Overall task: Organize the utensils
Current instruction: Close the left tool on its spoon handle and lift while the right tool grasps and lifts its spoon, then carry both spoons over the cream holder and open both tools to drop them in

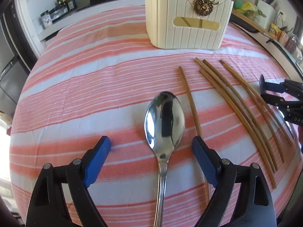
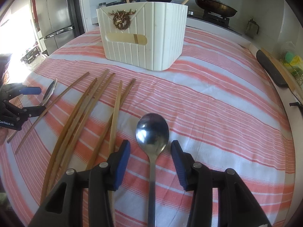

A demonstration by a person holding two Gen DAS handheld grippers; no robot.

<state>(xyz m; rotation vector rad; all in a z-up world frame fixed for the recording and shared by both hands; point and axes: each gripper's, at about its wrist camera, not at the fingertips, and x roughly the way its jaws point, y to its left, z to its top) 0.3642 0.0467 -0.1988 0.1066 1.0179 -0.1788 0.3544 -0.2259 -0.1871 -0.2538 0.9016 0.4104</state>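
Observation:
A shiny metal spoon (image 1: 164,121) lies on the striped cloth between the fingers of my open left gripper (image 1: 151,143), its handle running back under the gripper. A second, duller spoon (image 2: 152,130) lies between the fingers of my open right gripper (image 2: 150,147). Neither gripper is closed on its spoon. Several wooden chopsticks (image 1: 234,102) lie fanned between the two spoons; they also show in the right wrist view (image 2: 85,109). A cream ribbed basket (image 1: 186,17) with a gold deer emblem stands at the far side, also in the right wrist view (image 2: 144,36).
The table is covered by a pink and white striped cloth (image 1: 94,75). A stove with pots (image 2: 214,3) and jars (image 1: 56,11) stands behind the table. A dark board (image 2: 269,70) lies at the right edge. A fridge (image 2: 55,13) stands at the far left.

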